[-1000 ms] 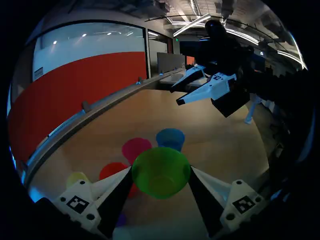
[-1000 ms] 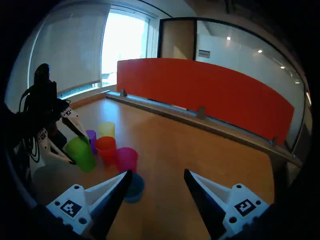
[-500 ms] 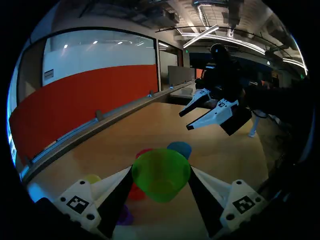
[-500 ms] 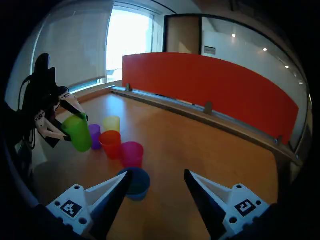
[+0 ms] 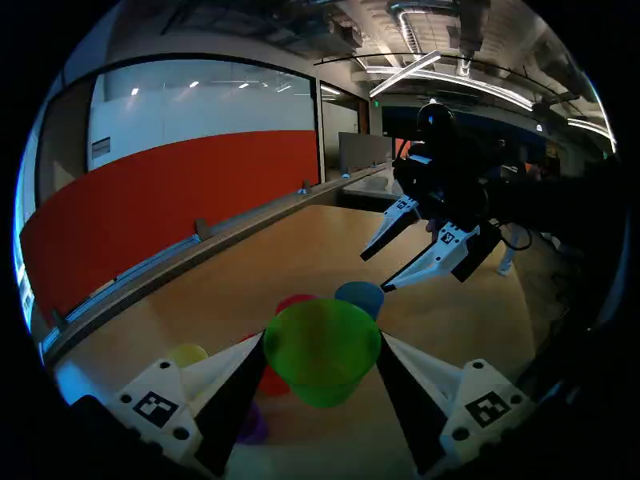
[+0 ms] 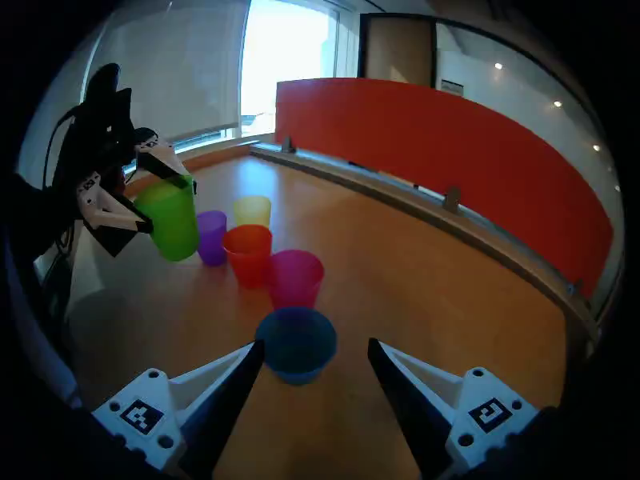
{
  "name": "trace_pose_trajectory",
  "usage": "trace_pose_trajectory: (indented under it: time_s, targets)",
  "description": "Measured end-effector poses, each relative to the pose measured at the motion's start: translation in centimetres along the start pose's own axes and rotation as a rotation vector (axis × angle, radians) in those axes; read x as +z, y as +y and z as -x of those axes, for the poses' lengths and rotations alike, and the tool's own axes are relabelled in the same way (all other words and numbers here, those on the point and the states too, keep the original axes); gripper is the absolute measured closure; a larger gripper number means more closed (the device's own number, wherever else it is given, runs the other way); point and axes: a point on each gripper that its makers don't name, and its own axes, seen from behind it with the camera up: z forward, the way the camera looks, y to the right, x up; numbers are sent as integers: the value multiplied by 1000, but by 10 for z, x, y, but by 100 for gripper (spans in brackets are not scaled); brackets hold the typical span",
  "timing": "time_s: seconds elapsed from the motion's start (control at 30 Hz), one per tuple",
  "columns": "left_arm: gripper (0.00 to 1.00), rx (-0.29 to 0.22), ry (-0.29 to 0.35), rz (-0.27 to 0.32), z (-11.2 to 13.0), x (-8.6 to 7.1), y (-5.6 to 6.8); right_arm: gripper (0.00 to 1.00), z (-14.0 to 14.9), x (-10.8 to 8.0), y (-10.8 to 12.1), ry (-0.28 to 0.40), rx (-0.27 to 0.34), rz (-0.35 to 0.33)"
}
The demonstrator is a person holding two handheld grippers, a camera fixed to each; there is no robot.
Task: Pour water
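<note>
My left gripper [image 5: 320,336] is shut on a translucent green cup [image 5: 322,352], held upright above the wooden table [image 5: 448,320]. The right gripper view shows that green cup [image 6: 170,218] in the left gripper [image 6: 168,206], raised at the left end of a row of cups. My right gripper [image 6: 314,344] is open, with a blue cup [image 6: 298,344] standing just ahead between its fingers. In the left gripper view the right gripper [image 5: 374,272] hovers open just behind the blue cup [image 5: 360,296]. I cannot tell whether any cup holds water.
Magenta [image 6: 296,276], red [image 6: 250,252], yellow [image 6: 253,210] and purple [image 6: 212,236] cups stand in a loose row between the green and blue ones. A red partition [image 6: 448,152] with a rail runs along the table's far edge. Open tabletop [image 6: 448,320] lies to the right.
The left gripper has lifted the green cup higher and set it more upright. The right gripper has come down and forward, so the blue cup now sits between its fingertips.
</note>
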Motion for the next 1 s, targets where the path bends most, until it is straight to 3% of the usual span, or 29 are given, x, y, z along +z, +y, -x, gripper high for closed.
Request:
trace_pose_trajectory:
  time_s: [0.5,1.0]
  targets:
    - [11,-3,-7,6,8,-2,-1,0,21,21,-15,-59,-16,-31]
    - [11,-10,-12,8,15,-3,-4,0,25,52,-16,-71,-15,-22]
